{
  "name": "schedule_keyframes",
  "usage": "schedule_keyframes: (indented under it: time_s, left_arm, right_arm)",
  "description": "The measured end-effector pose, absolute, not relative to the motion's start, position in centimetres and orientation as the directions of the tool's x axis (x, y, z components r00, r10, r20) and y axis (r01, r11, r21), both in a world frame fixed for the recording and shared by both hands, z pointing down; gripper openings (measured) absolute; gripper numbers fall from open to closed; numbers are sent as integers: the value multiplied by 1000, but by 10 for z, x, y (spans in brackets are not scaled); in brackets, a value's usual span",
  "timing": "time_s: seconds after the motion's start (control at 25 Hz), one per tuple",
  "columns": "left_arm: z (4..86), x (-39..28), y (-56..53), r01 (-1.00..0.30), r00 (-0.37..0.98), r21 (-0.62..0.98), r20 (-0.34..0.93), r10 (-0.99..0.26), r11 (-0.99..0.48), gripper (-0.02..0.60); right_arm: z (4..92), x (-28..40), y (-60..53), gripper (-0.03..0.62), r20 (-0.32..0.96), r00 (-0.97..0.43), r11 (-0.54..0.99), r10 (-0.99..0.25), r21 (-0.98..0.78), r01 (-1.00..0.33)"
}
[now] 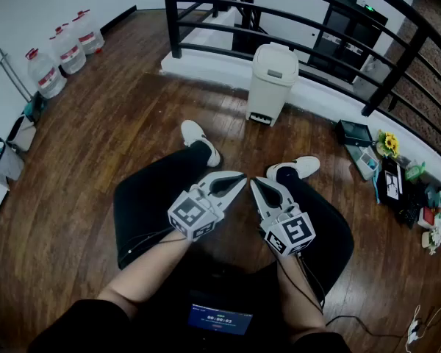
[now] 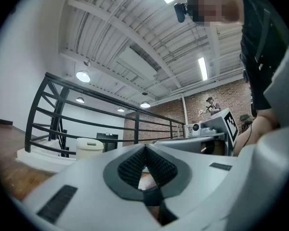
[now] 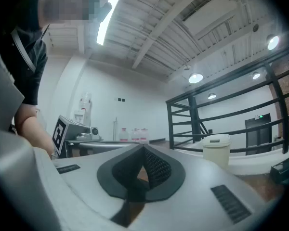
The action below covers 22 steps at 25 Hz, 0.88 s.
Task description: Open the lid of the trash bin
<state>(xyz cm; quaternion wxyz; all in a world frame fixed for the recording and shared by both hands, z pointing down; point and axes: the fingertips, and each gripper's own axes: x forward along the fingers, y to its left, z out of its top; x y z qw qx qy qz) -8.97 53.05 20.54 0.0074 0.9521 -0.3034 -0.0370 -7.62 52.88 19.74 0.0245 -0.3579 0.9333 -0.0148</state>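
A cream trash bin [image 1: 271, 81] with its lid down stands on the wooden floor by the black railing [image 1: 294, 20], well ahead of me. It shows small in the left gripper view [image 2: 89, 147] and the right gripper view [image 3: 216, 149]. My left gripper [image 1: 240, 176] and right gripper [image 1: 254, 184] rest over the person's lap, tips close together, both shut with nothing between the jaws. Neither is near the bin.
Three water jugs [image 1: 65, 50] line the left wall. Clutter, including a flower pot [image 1: 387, 144] and boxes, lies on the floor at right. A white raised step [image 1: 206, 68] runs under the railing behind the bin. White shoes [image 1: 198, 138] point toward the bin.
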Motion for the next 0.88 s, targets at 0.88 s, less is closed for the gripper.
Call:
schedule_keyframes:
  time_s: [0.88]
  left_arm:
    - [219,-41,184,-605,785,115,-81,-614,-788,34]
  right_arm:
    - [220,-27,181,19,-19,-668,667,-744,-87,-740]
